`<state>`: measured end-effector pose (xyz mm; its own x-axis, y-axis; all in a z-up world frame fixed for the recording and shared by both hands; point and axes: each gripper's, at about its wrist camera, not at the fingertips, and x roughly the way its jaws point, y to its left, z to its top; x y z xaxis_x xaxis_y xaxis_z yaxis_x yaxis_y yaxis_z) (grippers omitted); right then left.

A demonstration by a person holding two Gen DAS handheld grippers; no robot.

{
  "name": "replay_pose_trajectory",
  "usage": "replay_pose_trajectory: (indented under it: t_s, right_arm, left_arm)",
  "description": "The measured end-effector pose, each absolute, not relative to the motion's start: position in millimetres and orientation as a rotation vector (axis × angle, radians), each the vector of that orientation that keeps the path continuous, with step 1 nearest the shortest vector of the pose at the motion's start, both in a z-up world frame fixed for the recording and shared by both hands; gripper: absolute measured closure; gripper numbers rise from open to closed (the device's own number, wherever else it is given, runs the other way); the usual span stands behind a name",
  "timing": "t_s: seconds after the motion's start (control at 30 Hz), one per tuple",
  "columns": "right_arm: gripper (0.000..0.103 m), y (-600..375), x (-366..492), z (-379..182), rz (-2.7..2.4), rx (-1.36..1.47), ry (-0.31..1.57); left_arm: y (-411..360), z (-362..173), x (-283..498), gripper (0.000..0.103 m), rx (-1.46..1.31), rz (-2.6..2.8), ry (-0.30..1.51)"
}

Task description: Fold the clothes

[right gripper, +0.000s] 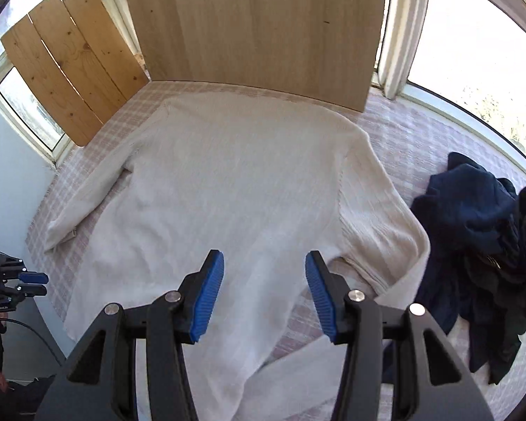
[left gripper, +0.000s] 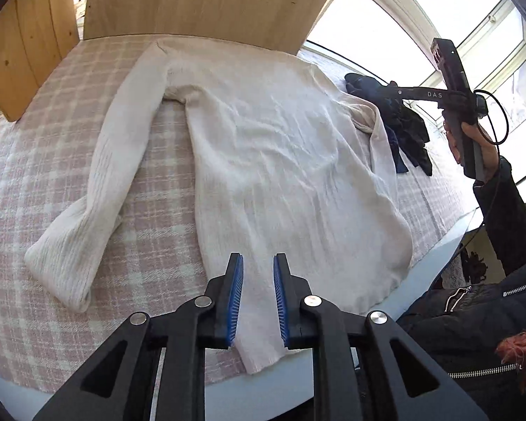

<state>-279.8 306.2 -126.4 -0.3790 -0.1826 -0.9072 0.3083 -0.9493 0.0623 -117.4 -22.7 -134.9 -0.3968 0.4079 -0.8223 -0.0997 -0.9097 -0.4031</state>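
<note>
A cream knit sweater [left gripper: 270, 161] lies flat on a pink plaid cloth [left gripper: 31, 189], sleeves spread; it also shows in the right wrist view [right gripper: 228, 189]. Its left sleeve [left gripper: 98, 189] angles out to the left. Its right sleeve [right gripper: 378, 231] bends back near the hem. My left gripper [left gripper: 258, 294] is open and empty, hovering over the sweater's near hem corner. My right gripper [right gripper: 264, 291] is open and empty above the sweater's lower body. In the left wrist view the right gripper's body [left gripper: 456, 101] is held high at the right.
A pile of dark navy and black clothes [right gripper: 487, 252] lies on the cloth to the right of the sweater, also in the left wrist view [left gripper: 399, 122]. Wooden boards [right gripper: 256, 28] stand against the windows at the back. The table's front edge [left gripper: 263, 386] is close.
</note>
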Motion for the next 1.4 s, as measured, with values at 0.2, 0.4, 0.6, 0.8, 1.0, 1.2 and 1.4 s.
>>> replay_pose_trajectory:
  t_s: [0.2, 0.4, 0.6, 0.8, 1.0, 1.2, 1.4]
  right_arm:
    - [0.055, 382.9, -234.6, -178.3, -2.38, 1.782, 0.016]
    - [0.055, 393.5, -195.5, -222.9, -2.335, 1.905, -0.151]
    - [0.055, 359.8, -177.1, -223.6, -2.334, 1.849, -0.025]
    - [0.05, 318.0, -173.5, -235.9, -2.242, 1.843, 0.296]
    - [0.052, 322.4, -175.4, -233.9, -2.207, 1.799, 0.309]
    - [0.094, 350.0, -187.0, -223.7, -2.13, 1.835, 0.233]
    - [0.098, 384.6, -187.0, -201.9, -2.18, 1.81, 0.13]
  left_arm:
    - [68.1, -154.4, -156.0, 0.082, -1.522, 2.126, -0.129]
    - [80.0, -185.6, -153.3, 0.082, -1.639, 2.038, -0.059]
    - [77.3, -187.6, -144.8, 0.081, -1.656, 2.041, -0.104]
    - [77.5, -187.6, -144.2, 0.081, -1.663, 2.059, -0.132]
    - [67.2, -191.8, -147.7, 0.08, -1.666, 2.07, -0.2]
    - [64.2, -192.1, -147.4, 0.08, -1.667, 2.068, -0.215]
    - [61.2, -192.8, -148.3, 0.08, -1.675, 2.062, -0.23]
